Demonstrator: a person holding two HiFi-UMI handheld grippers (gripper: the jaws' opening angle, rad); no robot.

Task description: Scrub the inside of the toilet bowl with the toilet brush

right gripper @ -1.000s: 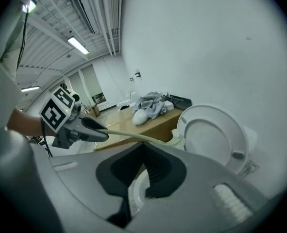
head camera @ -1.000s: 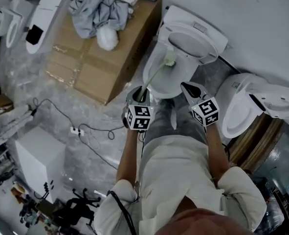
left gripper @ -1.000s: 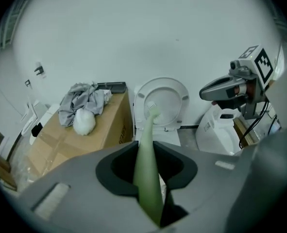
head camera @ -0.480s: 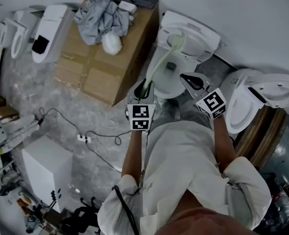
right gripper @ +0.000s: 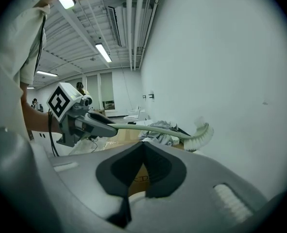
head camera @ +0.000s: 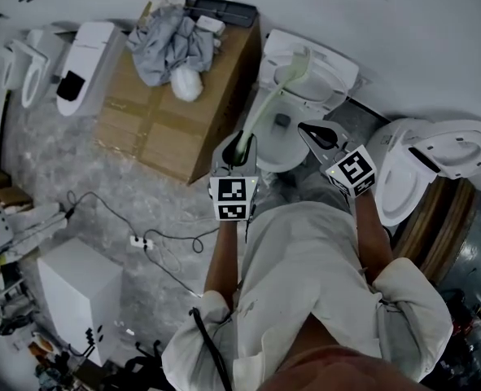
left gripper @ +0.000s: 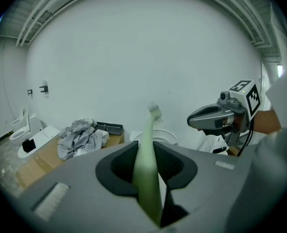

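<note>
Four toilets [head camera: 338, 65] [head camera: 396, 187] [head camera: 94, 35] [head camera: 19, 65], two grippers [head camera: 238, 148] [head camera: 316, 133], one toilet brush [head camera: 279, 90], one cardboard box [head camera: 165, 129].

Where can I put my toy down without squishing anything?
The near half of the cardboard box, before the grey clothes pile, is bare. The floor left of the box looks bare too. Crowded spots: the box's far end, and the floor around the power strip.

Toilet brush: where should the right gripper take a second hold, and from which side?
Probably mid-handle of the toilet brush, beyond the left gripper clamping its end. Come from its right, where the right gripper sits shut: the slim shaft is bare there.
</note>
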